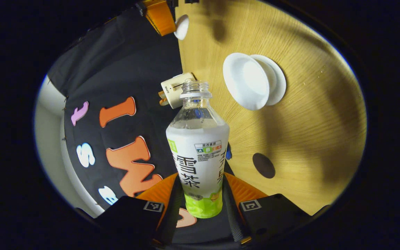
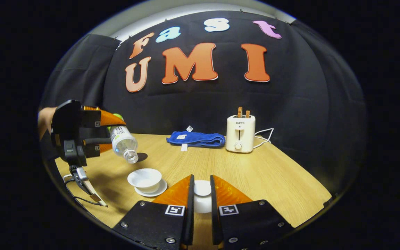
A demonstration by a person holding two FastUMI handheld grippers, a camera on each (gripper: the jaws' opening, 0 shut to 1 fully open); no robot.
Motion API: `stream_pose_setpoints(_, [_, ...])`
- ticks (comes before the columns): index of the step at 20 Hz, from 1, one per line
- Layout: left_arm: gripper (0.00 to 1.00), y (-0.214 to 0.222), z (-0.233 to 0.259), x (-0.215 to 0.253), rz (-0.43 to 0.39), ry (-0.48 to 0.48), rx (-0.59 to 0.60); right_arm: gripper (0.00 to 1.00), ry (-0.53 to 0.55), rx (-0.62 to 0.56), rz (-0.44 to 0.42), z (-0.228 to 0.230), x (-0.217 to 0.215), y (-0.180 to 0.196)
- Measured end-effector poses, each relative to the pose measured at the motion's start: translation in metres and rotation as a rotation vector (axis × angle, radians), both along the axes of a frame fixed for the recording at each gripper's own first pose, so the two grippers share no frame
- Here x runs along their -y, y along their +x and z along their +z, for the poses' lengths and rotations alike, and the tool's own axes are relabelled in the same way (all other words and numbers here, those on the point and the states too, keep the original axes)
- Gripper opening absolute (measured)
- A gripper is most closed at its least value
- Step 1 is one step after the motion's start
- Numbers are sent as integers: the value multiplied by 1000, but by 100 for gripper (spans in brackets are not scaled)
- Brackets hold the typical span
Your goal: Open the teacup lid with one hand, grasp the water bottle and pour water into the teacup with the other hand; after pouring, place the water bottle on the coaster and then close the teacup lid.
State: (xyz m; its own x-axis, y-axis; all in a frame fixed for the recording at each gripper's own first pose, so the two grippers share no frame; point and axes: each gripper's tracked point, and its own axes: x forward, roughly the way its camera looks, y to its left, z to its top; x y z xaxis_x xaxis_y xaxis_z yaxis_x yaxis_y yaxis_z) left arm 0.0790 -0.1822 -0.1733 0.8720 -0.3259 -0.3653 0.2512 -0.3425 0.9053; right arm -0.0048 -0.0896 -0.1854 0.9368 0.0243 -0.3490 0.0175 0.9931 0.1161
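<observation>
clear water bottle (image 2: 123,141) tilted in left gripper (image 2: 108,133) above teacup (image 2: 144,180)

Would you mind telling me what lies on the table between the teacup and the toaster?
Nothing: in the right gripper view, the table is bare wood between the teacup and the toaster. The blue towel lies farther back, left of the toaster.

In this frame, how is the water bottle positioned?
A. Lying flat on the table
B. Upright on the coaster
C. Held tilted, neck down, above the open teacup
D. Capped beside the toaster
C: the left tool grips the uncapped water bottle, tilted mouth-down above the open teacup.
</observation>
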Motion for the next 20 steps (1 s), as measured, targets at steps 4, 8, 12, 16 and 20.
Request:
stream_pose_setpoints(4, [65,0,25,-15,116,-276,-56,22,32,13,-7,7,-4,8])
stream_pose_setpoints(8, [65,14,64,-25,211,-599,-81,21,52,51,-14,22,-13,17])
stream_pose_setpoints(12, [61,24,92,-32,257,-914,-143,22,42,65,5,30,-30,24])
stream_pose_setpoints(16, [65,44,104,-44,308,-1175,-201,22,49,73,34,37,-49,29])
stream_pose_setpoints(20, [65,72,90,-67,404,-1426,-287,22,36,67,57,38,-60,33])
